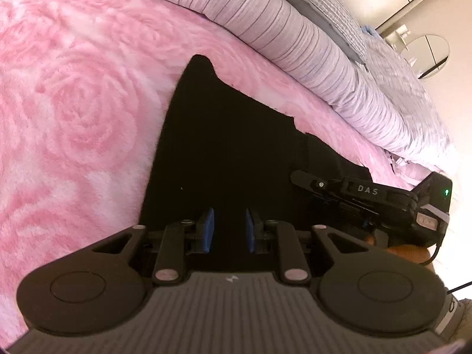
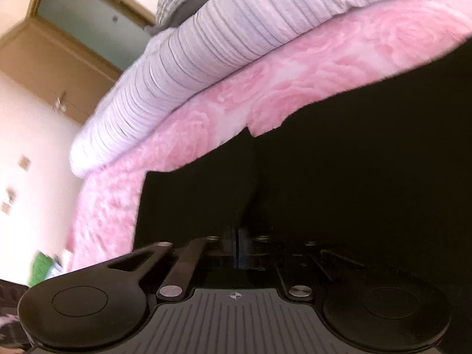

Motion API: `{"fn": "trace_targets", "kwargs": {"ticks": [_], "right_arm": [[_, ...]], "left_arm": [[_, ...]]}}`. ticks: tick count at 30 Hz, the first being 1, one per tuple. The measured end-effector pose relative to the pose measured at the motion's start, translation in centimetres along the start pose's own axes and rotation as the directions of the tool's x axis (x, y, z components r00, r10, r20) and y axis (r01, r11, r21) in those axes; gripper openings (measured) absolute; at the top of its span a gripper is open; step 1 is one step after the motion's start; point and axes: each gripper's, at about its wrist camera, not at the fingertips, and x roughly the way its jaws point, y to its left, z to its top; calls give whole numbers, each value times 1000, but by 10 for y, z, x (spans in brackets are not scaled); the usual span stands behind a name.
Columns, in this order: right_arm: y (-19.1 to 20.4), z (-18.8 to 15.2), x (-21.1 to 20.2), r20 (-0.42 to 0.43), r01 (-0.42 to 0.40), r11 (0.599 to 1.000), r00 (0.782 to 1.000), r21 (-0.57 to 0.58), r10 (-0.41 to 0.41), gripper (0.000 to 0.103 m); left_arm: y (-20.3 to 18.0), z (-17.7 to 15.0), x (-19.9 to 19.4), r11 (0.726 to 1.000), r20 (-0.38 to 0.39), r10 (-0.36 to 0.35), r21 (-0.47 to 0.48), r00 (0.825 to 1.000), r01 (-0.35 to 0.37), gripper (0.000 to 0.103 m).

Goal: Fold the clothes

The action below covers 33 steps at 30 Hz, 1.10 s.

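A black garment [image 1: 224,147] lies flat on a pink rose-patterned blanket [image 1: 73,118], tapering to a point at its far end. My left gripper [image 1: 229,230] hovers over the near part of it, open, with a clear gap between its blue pads [image 1: 209,227]. My right gripper [image 1: 298,177] reaches in from the right, held by a hand [image 1: 410,250], with its tip low on the garment near the right edge. In the right wrist view the garment [image 2: 354,177] fills the frame. The right gripper [image 2: 236,233] is shut there, and a crease in the cloth runs straight into its tips.
A rolled, striped pale duvet [image 1: 295,53] lies along the far side of the blanket [image 2: 265,88]; the duvet [image 2: 221,44] also shows in the right wrist view. A round mirror [image 1: 427,56] stands by the wall. Brown cupboards [image 2: 44,59] are off the bed's end.
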Motion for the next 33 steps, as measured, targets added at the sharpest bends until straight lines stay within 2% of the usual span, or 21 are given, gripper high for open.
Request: {"fn": "trace_targets", "kwargs": {"ticks": [3, 7, 9, 13, 14, 15, 17, 19, 21, 22, 23, 25, 27, 29, 31, 33], "right_arm": [[15, 3, -8, 62, 96, 988, 994, -120, -89, 0], [5, -1, -18, 91, 179, 983, 980, -45, -175, 0], [3, -7, -19, 96, 184, 982, 979, -35, -180, 0], [2, -3, -10, 53, 153, 987, 987, -43, -150, 1], [1, 2, -13, 45, 139, 990, 989, -30, -138, 7], [1, 6, -18, 50, 140, 990, 989, -25, -138, 19], [-1, 5, -40, 86, 139, 990, 987, -22, -137, 36], [-6, -3, -65, 74, 154, 988, 985, -2, -154, 40], [-9, -22, -83, -17, 160, 987, 987, -33, -161, 40], [-8, -38, -90, -82, 166, 983, 982, -76, -172, 40], [-5, -58, -99, -110, 192, 973, 972, -131, -207, 40], [2, -99, -118, -133, 252, 936, 948, -245, -290, 40], [13, -133, -142, -113, 324, 887, 919, -329, -378, 40], [22, -158, -166, -80, 399, 848, 889, -350, -451, 40], [22, -177, -191, -61, 436, 849, 879, -298, -472, 40], [22, -202, -204, -71, 474, 824, 853, -310, -517, 40]], "left_arm": [[-2, 5, 1, 1000, 11, -4, 14, 1000, 4, 18], [-6, 9, 5, 999, 14, 4, 39, 1000, -4, 18], [-7, 9, 8, 999, 15, -2, 52, 1000, 1, 18], [-10, 5, 13, 997, 19, 43, 66, 999, -45, 17], [-11, 4, 11, 996, 27, 55, 70, 998, -57, 17], [-12, 3, 10, 995, 35, 66, 74, 997, -69, 17], [-14, 1, 7, 992, 46, 93, 83, 995, -96, 17], [-15, -4, 0, 989, 48, 103, 103, 994, -108, 17], [-18, -13, -8, 986, 38, 109, 124, 993, -113, 17], [-20, -18, -12, 985, 32, 109, 133, 994, -112, 17], [-22, -28, -17, 983, 19, 108, 144, 994, -110, 17], [-27, -50, -26, 977, -17, 128, 174, 992, -123, 17], [-33, -73, -40, 965, -26, 161, 215, 987, -152, 17], [-40, -96, -54, 949, -31, 195, 257, 980, -181, 17], [-49, -119, -69, 940, -38, 212, 279, 976, -194, 17], [-55, -144, -82, 947, -65, 208, 264, 976, -184, 17]]}}
